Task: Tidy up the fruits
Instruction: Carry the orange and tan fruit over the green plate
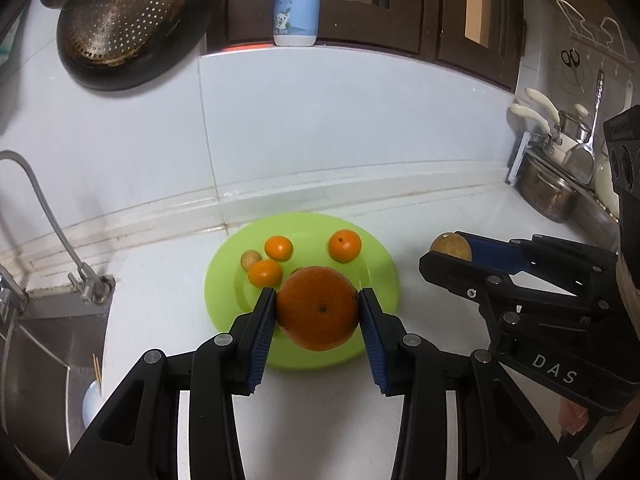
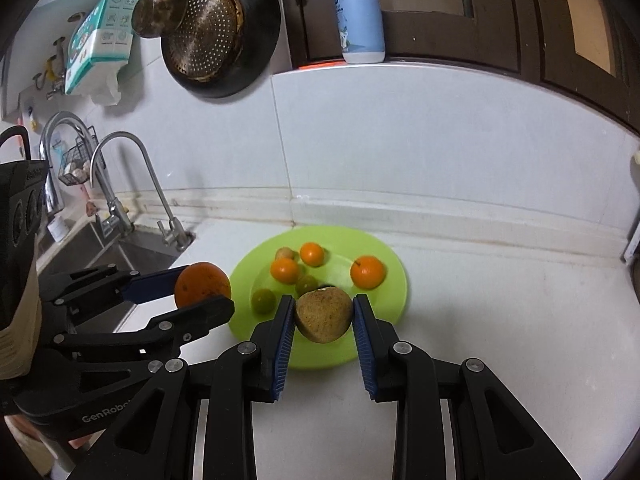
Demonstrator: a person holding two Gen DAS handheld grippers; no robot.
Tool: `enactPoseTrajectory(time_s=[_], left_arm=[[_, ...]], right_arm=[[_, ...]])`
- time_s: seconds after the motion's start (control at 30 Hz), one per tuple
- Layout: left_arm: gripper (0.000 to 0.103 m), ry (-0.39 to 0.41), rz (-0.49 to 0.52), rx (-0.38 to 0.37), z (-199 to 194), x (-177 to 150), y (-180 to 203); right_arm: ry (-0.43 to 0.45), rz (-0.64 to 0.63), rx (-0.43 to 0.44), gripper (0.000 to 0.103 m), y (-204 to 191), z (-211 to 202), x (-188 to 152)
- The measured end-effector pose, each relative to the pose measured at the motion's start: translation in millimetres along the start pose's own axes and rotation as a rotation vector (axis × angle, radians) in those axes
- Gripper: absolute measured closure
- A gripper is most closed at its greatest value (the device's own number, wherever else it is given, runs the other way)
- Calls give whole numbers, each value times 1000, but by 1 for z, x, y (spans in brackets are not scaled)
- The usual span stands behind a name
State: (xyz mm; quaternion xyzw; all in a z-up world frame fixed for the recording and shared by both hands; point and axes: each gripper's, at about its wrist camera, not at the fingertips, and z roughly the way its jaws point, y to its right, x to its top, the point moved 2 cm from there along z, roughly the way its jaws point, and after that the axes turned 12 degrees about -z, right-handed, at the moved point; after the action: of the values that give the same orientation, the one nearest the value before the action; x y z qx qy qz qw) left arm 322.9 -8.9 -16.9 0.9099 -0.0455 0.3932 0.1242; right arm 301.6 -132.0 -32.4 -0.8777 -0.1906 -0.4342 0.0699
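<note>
My left gripper [image 1: 318, 312] is shut on a large orange [image 1: 318, 308] and holds it over the near part of a green plate [image 1: 224, 280]. My right gripper [image 2: 324, 314] is shut on a brown round fruit [image 2: 324, 314] above the plate's [image 2: 384, 312] near edge. On the plate lie three small oranges [image 2: 367, 272], a small tan fruit [image 2: 284, 254] and two small green fruits [image 2: 263, 301]. The right gripper [image 1: 444, 254] with the brown fruit [image 1: 451, 246] shows right of the plate in the left wrist view; the left gripper [image 2: 208, 292] with the orange [image 2: 202, 283] shows left of it in the right wrist view.
A sink [image 2: 120, 252] with taps [image 2: 120, 168] lies to the left. A dark pan with a strainer [image 2: 218, 32] hangs on the wall. A blue bottle [image 2: 360, 20] stands on the sill. Pots and utensils [image 1: 560, 168] stand at the right.
</note>
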Motion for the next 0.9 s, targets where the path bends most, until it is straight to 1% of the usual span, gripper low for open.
enactPoseTrajectory(time_s=[0.2, 0.43, 0.6, 0.9], left_arm=[[62, 9, 25, 0, 13, 15, 1], [62, -8, 31, -16, 39, 28, -3], [62, -24, 28, -10, 61, 37, -8], [62, -64, 38, -13, 99, 40, -15]], right_arm=[[-13, 4, -6, 73, 10, 15, 8], [-46, 10, 7, 73, 19, 37, 12], [-72, 13, 12, 73, 24, 54, 11], [-126, 28, 32, 73, 31, 90, 4]])
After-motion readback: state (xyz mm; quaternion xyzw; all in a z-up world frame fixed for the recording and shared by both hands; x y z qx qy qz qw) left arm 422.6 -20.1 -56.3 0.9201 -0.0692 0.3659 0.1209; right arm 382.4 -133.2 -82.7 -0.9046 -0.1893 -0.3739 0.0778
